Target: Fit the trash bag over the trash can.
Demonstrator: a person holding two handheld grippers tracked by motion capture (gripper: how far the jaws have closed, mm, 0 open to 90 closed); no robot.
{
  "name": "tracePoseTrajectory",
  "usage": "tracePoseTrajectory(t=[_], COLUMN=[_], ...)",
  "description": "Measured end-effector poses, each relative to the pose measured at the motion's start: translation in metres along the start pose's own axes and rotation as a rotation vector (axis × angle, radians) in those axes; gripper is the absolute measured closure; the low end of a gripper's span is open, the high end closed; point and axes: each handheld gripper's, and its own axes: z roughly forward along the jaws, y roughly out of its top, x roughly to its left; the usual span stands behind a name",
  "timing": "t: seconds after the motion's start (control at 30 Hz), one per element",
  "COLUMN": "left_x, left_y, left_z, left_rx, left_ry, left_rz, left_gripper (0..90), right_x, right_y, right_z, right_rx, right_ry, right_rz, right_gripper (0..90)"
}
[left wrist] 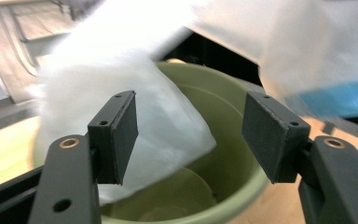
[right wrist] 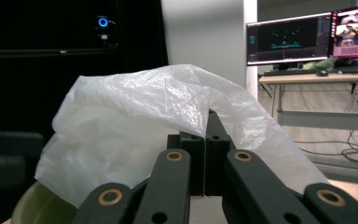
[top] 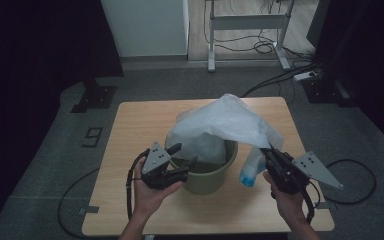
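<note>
Green bucket [top: 209, 172] sits near the middle of the wooden table [top: 130, 130], with a translucent white plastic bag [top: 225, 125] draped over its far and right side. Right gripper [top: 269, 151] has its jaws closed tight on a fold of the bag and holds it up to the right of the bucket. Left gripper [top: 184, 154] hovers at the near-left rim, jaws standing apart with nothing between them (bag edge and rim just ahead, in the left gripper view). Judgement: lining is early. Part of the bag hangs inside; the mouth is not yet spread around the rim. Left: catch the free edge, open it, fold it over.
</note>
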Motion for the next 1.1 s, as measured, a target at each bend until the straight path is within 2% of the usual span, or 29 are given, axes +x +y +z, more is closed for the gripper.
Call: tracePoseTrajectory(t=[0.03,0.07,0.1,0.27,0.37,0.5,0.53,0.57,0.6,0.63,0.73,0.93,1.0,1.03,1.1], left_x=[0.000,0.006,0.006,0.023,0.027,0.031,0.031,0.032,0.033,0.033,0.028,0.021,0.021,0.020,0.019], left_y=[0.000,0.000,0.000,0.002,0.003,0.003,0.003,0.003,0.003,0.003,-0.002,-0.016,-0.018,-0.019,-0.018], left_z=[0.000,-0.001,-0.001,0.004,0.006,0.020,0.023,0.026,0.031,0.031,0.036,0.028,0.027,0.025,0.020], left_rx=[0.000,-0.009,-0.009,-0.027,-0.033,0.020,0.034,0.045,0.069,0.069,0.125,0.163,0.165,0.160,0.146], left_ry=[0.000,0.018,0.018,0.066,0.059,0.028,0.021,0.011,-0.033,-0.033,-0.086,-0.146,-0.148,-0.143,-0.128], left_rz=[0.000,-0.010,-0.010,-0.027,-0.029,-0.025,-0.021,-0.021,-0.031,-0.031,-0.022,-0.049,-0.052,-0.053,-0.048], left_gripper=[35.9,35.9,35.9,35.3,35.0,40.3,44.2,55.2,60.8,65.5,70.3,64.6,62.8,60.0,47.3], right_x=[0.000,-0.004,-0.004,-0.010,-0.011,-0.011,-0.010,-0.010,-0.009,-0.009,-0.008,-0.007,-0.007,-0.006,-0.006], right_y=[0.000,-0.002,-0.002,-0.004,-0.004,-0.003,-0.002,0.001,0.002,0.002,0.008,0.007,0.006,0.005,0.003], right_z=[0.000,-0.005,-0.005,-0.013,-0.014,-0.014,-0.014,-0.014,-0.015,-0.015,-0.017,-0.017,-0.017,-0.016,-0.015], right_rx=[0.000,0.001,0.001,0.000,0.000,-0.003,-0.006,-0.013,-0.017,-0.017,-0.028,-0.025,-0.022,-0.021,-0.013], right_ry=[0.000,-0.006,-0.006,-0.018,-0.018,-0.016,-0.015,-0.014,-0.013,-0.013,-0.008,-0.002,-0.001,-0.001,0.002], right_rz=[0.000,0.010,0.010,0.013,0.014,0.015,0.014,0.011,0.010,0.010,0.003,0.007,0.010,0.013,0.015], right_gripper=[89.1,89.1,89.1,89.1,89.0,89.1,89.1,89.1,89.1,89.1,89.1,89.1,89.1,89.1,89.0])
